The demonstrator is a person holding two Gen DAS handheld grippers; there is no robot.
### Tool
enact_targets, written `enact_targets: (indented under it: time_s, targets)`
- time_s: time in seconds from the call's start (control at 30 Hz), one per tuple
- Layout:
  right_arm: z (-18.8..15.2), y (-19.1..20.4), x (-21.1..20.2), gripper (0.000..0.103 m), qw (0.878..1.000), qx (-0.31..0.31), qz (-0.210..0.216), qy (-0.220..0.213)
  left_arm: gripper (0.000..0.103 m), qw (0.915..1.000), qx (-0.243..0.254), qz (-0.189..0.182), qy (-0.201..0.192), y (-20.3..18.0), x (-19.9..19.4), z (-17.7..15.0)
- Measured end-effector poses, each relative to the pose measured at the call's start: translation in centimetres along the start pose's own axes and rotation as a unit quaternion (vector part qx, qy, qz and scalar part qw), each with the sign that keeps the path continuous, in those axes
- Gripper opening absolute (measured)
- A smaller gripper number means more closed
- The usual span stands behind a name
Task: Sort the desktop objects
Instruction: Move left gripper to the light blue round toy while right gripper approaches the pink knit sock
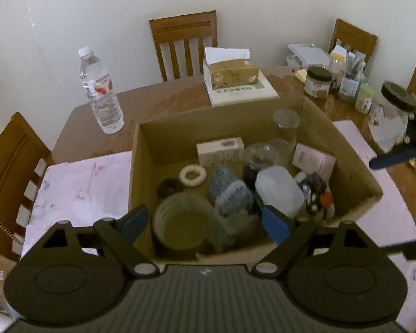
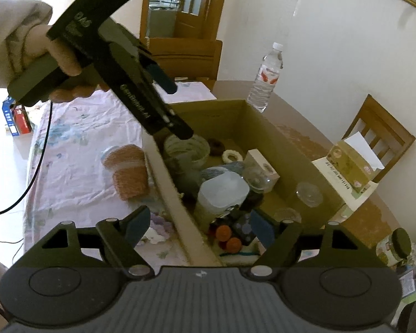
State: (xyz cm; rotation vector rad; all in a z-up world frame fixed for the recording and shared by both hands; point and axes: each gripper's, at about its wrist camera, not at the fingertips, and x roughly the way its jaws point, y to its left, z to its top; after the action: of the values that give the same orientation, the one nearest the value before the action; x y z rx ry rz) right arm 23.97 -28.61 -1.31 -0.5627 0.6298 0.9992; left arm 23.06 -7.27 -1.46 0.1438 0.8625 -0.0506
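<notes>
While the orange knitted piece lies outside the cardboard box on the floral cloth, just beside the box's near wall, the right gripper hovers nearer, straddling that wall, fingers wide, empty. Left gripper angles down over the box, likewise spread, empty.

The left claw stood wide open, its blue-padded fingers spread apart with nothing gripped between them. The right claw was likewise spread wide and empty. Ahead of the right claw and up to its left, the person's left hand gripped the other tool's handle, a pale sleeve covering the wrist, tool angled downward.
</notes>
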Motion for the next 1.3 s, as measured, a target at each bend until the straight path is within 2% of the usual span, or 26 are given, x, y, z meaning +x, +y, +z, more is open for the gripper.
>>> enact_targets:
  time_s: [0.2,0.43,0.83,1.2,1.3]
  targets:
    - [-0.7,0.9,-0.5,0.083,1.0,0.012,0.008,-0.007,0.089,0.9999,0.012,0.001,0.004,-1.5,-1.4,-2.4]
    - [-1.7,2.0,-0.9,0.083,1.0,0.025,0.014,-0.008,0.089,0.9997,-0.017,-0.007,0.017,-2.1,-2.0,-4.8]
    - [-3.1,3.6,-0.8,0.083,0.999,0.05,0.022,-0.006,0.089,0.9984,-0.038,0.026,0.032,-1.1,-1.6,-9.2]
    - [-2.9,5.4,1.3,0.083,0.998,0.053,0.041,0.017,0.089,0.9976,-0.019,0.046,0.049,0.0,0.3,-12.3]
    - [-2.8,5.7,2.2,0.087,0.997,0.057,0.046,0.023,0.089,0.9974,-0.005,0.055,0.047,0.5,0.8,-12.7]
